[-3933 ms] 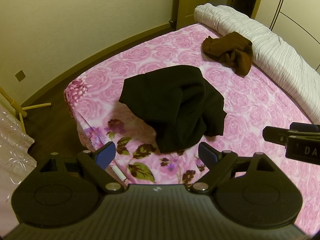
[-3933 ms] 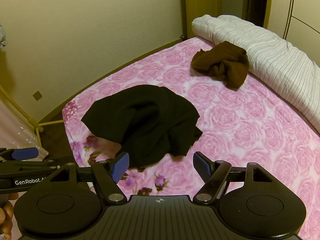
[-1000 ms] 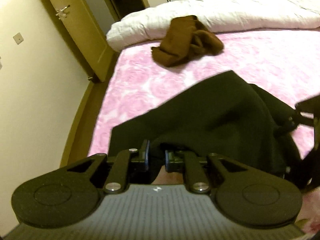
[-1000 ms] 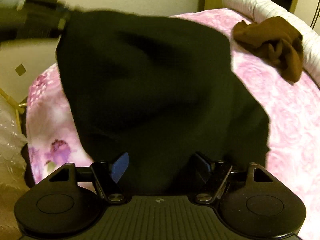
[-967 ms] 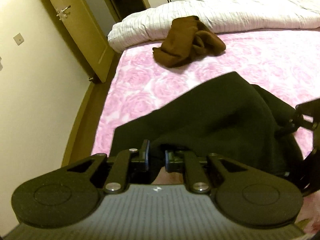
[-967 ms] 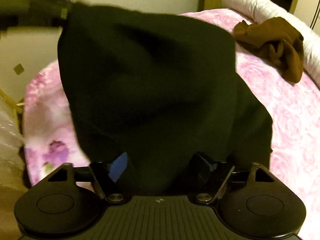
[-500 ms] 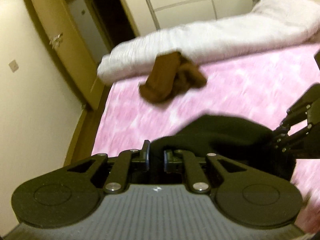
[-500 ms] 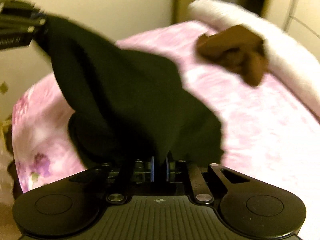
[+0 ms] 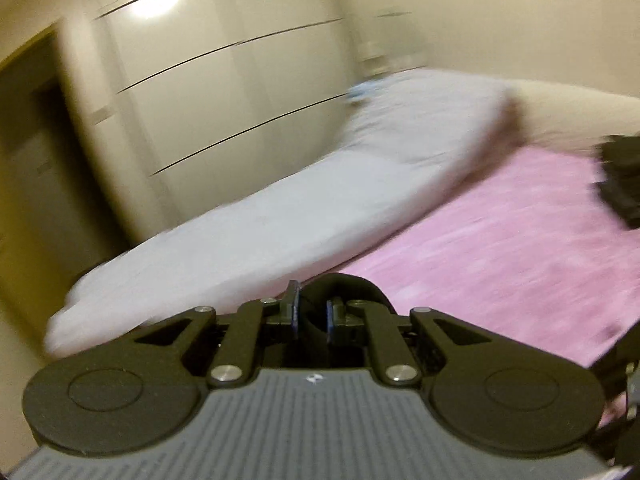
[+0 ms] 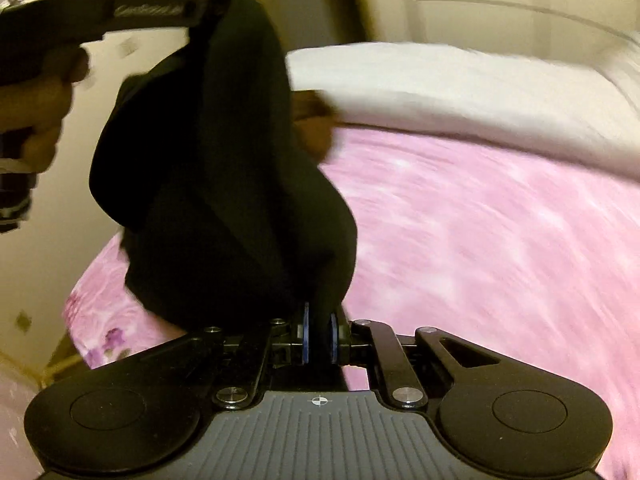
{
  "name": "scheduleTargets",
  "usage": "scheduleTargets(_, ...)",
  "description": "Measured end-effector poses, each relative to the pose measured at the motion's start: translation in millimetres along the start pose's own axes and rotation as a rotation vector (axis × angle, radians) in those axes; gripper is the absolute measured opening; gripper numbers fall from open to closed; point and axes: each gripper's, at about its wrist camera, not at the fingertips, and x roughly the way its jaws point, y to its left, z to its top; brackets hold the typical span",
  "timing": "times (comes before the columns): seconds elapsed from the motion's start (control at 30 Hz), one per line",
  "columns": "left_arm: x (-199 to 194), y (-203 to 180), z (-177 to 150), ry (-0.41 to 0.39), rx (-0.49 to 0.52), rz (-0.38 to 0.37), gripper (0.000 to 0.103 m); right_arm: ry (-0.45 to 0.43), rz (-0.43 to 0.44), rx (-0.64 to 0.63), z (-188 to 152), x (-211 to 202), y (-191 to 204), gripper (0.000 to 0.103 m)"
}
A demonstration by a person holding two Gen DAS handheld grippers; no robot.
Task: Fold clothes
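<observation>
The right tool (image 10: 319,338) has its blue pads pressed together on a fold of the black garment (image 10: 224,184), which rises up and to the left from that pinch to the left tool (image 10: 192,10), held higher and clamping the cloth's opposite edge. In the left wrist view the left tool (image 9: 311,316) likewise pinches a small hump of the same black fabric between its pads. So the garment hangs in the air between the two tools, its long axis running on a slant from the low right grip to the high left one, above the pink floral bed (image 10: 500,240). Neither hand is nearer; both carry it. The cloth looks thick, dark and bunched, sagging in a heavy lobe rather than stretched flat, so the coming move probably calls for drawing the two grips apart to open it. A white quilt (image 10: 460,88) lies along the bed's far side, and everything beyond the tools is blurred.
</observation>
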Motion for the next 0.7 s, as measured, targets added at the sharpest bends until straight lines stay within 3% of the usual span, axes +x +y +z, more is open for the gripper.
scheduleTargets(0.13,78.9,-140.9,46.6,-0.010,0.044,-0.257,0.009,0.020,-0.161,0.161,-49.3,-60.2,-92.5,0.008)
scheduleTargets(0.23,120.0,-222.1,59.0,0.097,0.038,-0.455,0.017,0.082,-0.272,0.324,-84.4,-78.7,-159.9,0.008)
scheduleTargets(0.3,128.9,-246.8,49.2,0.175,0.023,-0.516,0.023,0.133,-0.345,0.406,-105.6,-86.8,-194.0,0.008)
scheduleTargets(0.33,126.6,-243.5,36.9,0.201,0.008,-0.509,0.025,0.155,-0.376,0.423,-114.3,-91.0,-205.8,0.011)
scheduleTargets(0.4,121.8,-236.9,12.4,0.252,-0.021,-0.496,0.032,0.188,-0.443,0.435,-126.7,-98.8,-220.1,0.028)
scheduleTargets(0.43,119.4,-233.6,0.2,0.277,-0.036,-0.490,0.032,0.202,-0.478,0.435,-131.5,-102.6,-224.6,0.045)
scheduleTargets(0.47,117.0,-230.3,-12.1,0.303,-0.051,-0.483,0.032,0.211,-0.506,0.431,-134.7,-104.6,-225.6,0.052)
scheduleTargets(0.57,110.4,-191.6,-56.3,0.396,-0.072,-0.364,0.033,0.187,-0.514,0.338,-125.0,-100.0,-204.5,0.053)
scheduleTargets(0.7,101.5,-121.2,-132.1,0.563,-0.145,-0.183,0.039,0.155,-0.373,0.064,-94.9,-72.0,-143.9,0.062)
